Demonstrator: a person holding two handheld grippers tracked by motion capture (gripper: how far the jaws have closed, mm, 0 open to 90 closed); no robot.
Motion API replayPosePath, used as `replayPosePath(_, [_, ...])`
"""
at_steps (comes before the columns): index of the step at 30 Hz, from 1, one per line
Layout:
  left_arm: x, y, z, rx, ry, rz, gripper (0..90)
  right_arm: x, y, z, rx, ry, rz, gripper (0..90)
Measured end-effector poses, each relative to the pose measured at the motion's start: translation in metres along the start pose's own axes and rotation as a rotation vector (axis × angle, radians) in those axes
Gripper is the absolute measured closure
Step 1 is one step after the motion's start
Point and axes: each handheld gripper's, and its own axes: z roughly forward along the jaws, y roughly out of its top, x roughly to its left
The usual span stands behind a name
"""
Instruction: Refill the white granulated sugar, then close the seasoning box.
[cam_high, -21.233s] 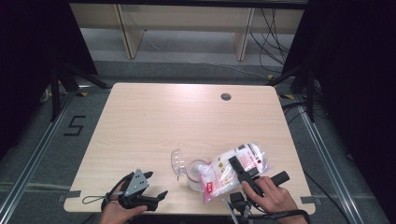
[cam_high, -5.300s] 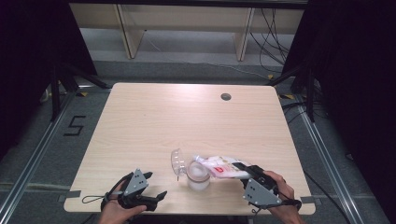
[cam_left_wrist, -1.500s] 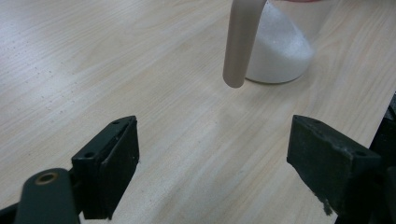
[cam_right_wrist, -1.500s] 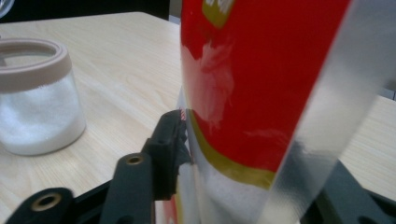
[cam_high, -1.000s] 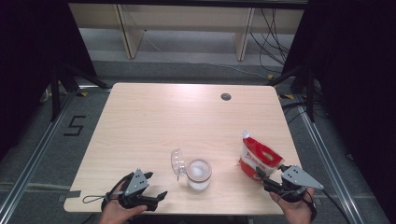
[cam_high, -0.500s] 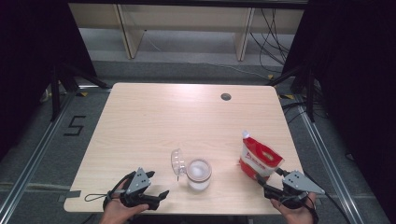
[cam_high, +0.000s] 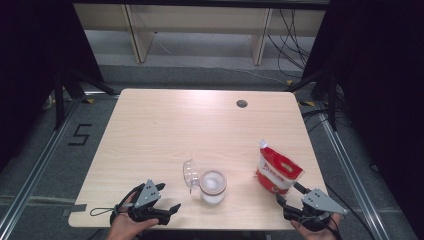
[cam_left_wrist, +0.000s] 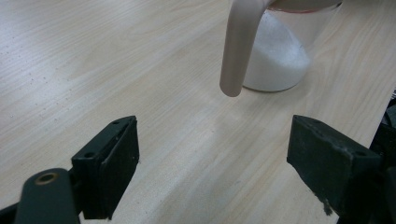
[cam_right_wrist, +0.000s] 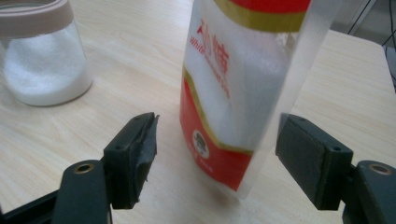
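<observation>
While I held a gripper in each hand at the near edge of the table (cam_high: 150, 130), the red and white sugar pouch (cam_high: 276, 171) stood upright on the wood near the right edge, just in front of my right gripper (cam_high: 290, 194). That gripper's jaws had just been opening; in the right gripper view the pouch (cam_right_wrist: 243, 88) stood between them with a gap on each side, neither pad pressing it. To the pouch's left, well apart from it, sat the clear jar (cam_high: 213, 186) holding white sugar, its hinged lid (cam_high: 190, 173) flipped open toward the left. My left gripper (cam_high: 168, 199) rested low near the front left corner, jaws spread wide with bare wood between them; in its own view the jar (cam_left_wrist: 280, 51) and its pale handle (cam_left_wrist: 239, 44) stood just beyond the jaw tips, apart from them. Behind the jar and pouch, the tabletop lay open all the way to the far edge, broken by a small dark grommet (cam_high: 242, 103) near the back right.
</observation>
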Motion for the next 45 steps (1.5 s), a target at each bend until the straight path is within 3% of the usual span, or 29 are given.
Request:
replayPosePath(1, [0.0,0.0,0.0,-0.003,-0.001,0.0,16.5,0.003,-0.001,-0.002,0.023,-0.005,0.039,30.1])
replayPosePath(5, [0.001,0.001,-0.001,0.003,0.003,0.007,16.6,0.001,-0.003,-0.005,0.025,-0.004,-0.008,30.0])
replayPosePath(7, [0.002,0.002,-0.002,0.008,0.007,0.011,16.6,0.002,-0.004,-0.005,0.025,-0.001,0.007,30.3])
replayPosePath(8, [0.001,0.002,-0.001,-0.017,-0.009,-0.016,16.6,0.002,-0.005,-0.006,0.031,-0.005,0.019,30.4])
replayPosePath(13, [0.004,0.003,-0.004,-0.016,0.002,-0.016,16.8,0.001,-0.006,-0.007,0.039,-0.004,-0.007,30.6])
replayPosePath(14, [0.004,0.004,-0.005,-0.005,-0.002,-0.014,17.3,-0.001,-0.006,-0.007,0.031,-0.021,-0.032,30.6])
replayPosePath(17, [0.004,0.005,-0.005,-0.011,-0.002,-0.015,20.0,0.002,-0.007,-0.009,0.054,-0.017,-0.007,30.8])
replayPosePath(19, [0.004,0.004,-0.006,-0.012,-0.013,-0.01,30.6,0.0,-0.008,-0.01,0.047,-0.022,-0.019,30.8])
replayPosePath(20, [0.004,0.005,-0.007,-0.005,-0.009,0.008,30.6,0.0,-0.008,-0.01,0.047,-0.022,-0.019,30.8])
replayPosePath(21, [0.003,0.005,-0.008,-0.006,-0.024,0.021,35.9,0.001,-0.008,-0.011,0.051,-0.03,0.002,30.8])
replayPosePath(24, [0.002,0.006,-0.013,-0.018,-0.02,0.052,48.1,0.0,-0.008,-0.01,0.042,-0.029,-0.022,30.9])
replayPosePath(26, [0.002,0.006,-0.016,-0.014,-0.021,0.049,55.9,0.002,-0.008,-0.011,0.06,-0.024,-0.002,30.9])
replayPosePath(27, [0.002,0.006,-0.017,-0.032,-0.02,0.059,59.3,0.006,-0.008,-0.013,0.068,-0.026,0.034,31.0])
replayPosePath(28, [0.002,0.006,-0.018,-0.032,-0.026,0.06,62.1,0.004,-0.008,-0.011,0.054,-0.016,-0.004,31.1])
replayPosePath(29, [0.002,0.007,-0.021,-0.048,-0.012,0.068,68.4,0.008,-0.007,-0.012,0.07,-0.024,0.027,31.1])
replayPosePath(30, [0.002,0.007,-0.021,-0.048,-0.012,0.068,71.4,0.008,-0.007,-0.012,0.07,-0.024,0.027,31.1])
replayPosePath(31, [0.002,0.009,-0.023,-0.056,-0.001,0.061,74.7,0.006,-0.007,-0.011,0.062,-0.018,-0.006,31.3])
replayPosePath(34, [0.001,0.01,-0.024,-0.07,0.001,0.052,84.1,0.007,-0.007,-0.01,0.055,-0.003,-0.001,31.7])
replayPosePath(35, [0.002,0.011,-0.025,-0.074,0.005,0.067,84.1,0.005,-0.007,-0.009,0.038,-0.021,-0.04,31.8])
replayPosePath(36, [0.003,0.014,-0.025,-0.08,0.008,0.114,86.5,0.006,-0.007,-0.011,0.054,-0.021,-0.03,31.8])
replayPosePath(38, [0.002,0.016,-0.025,-0.073,0.009,0.12,89.2,0.006,-0.007,-0.011,0.049,-0.021,-0.044,32.0])
replayPosePath(40, [-0.001,0.017,-0.024,-0.07,-0.001,0.1,89.4,0.008,-0.008,-0.011,0.06,0.002,-0.009,32.1])
replayPosePath(42, [-0.004,0.02,-0.023,-0.077,-0.004,0.102,89.4,0.008,-0.008,-0.012,0.064,-0.008,-0.02,32.2])
replayPosePath(43, [-0.002,0.022,-0.024,-0.066,-0.004,0.127,89.5,0.007,-0.008,-0.011,0.057,-0.012,-0.03,32.2])
replayPosePath(45, [-0.004,0.026,-0.023,-0.084,-0.006,0.107,89.5,0.008,-0.008,-0.012,0.057,-0.013,-0.028,32.2])
